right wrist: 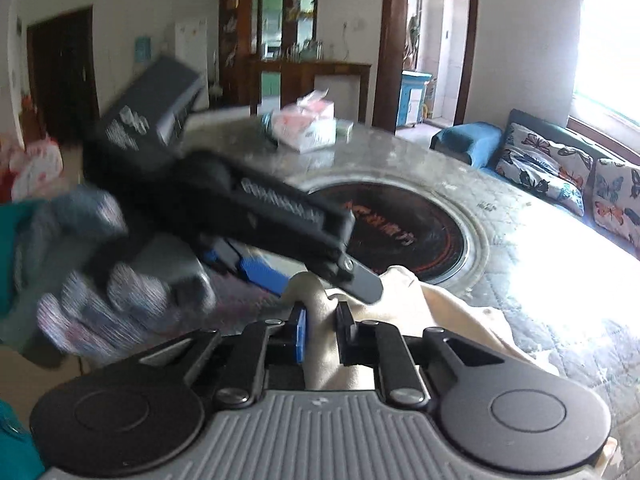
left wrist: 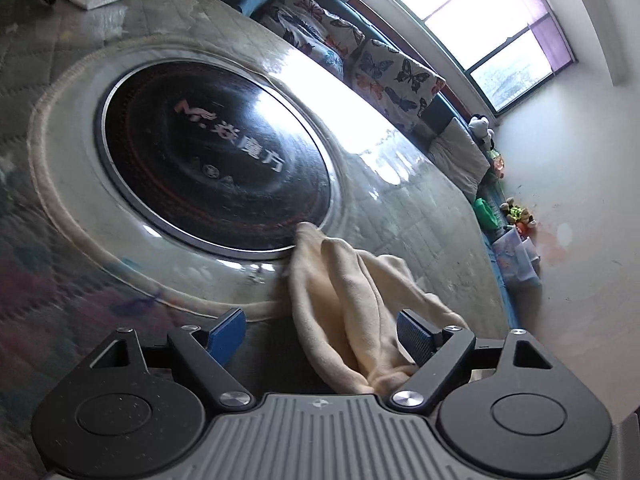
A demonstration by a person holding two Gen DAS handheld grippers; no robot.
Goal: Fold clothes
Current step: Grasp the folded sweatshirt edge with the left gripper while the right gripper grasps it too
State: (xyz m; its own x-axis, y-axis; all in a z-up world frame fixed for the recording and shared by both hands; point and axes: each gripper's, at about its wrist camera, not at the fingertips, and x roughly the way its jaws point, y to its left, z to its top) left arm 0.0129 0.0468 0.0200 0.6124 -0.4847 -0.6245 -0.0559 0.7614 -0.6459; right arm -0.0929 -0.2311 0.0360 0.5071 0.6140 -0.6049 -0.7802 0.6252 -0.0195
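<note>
Two grippers I run: left gripper (left wrist: 320, 334) spread wide, right gripper (right wrist: 322, 330) pinching cream cloth (right wrist: 324, 344).

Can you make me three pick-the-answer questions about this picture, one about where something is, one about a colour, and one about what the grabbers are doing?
1. Where is the tissue box?
A. On the far side of the table
B. On the sofa
C. On the floor

2. What colour is the cloth?
A. Green
B. Cream
C. Red

3. What is the right gripper doing?
A. Open, holding nothing
B. Shut on the tissue box
C. Shut on the cloth

Answers: 1 A, it sits past the black round plate. 2 B, its folds look pale cream. 3 C, cloth is pinched between its fingers, while the left gripper is open.
</note>
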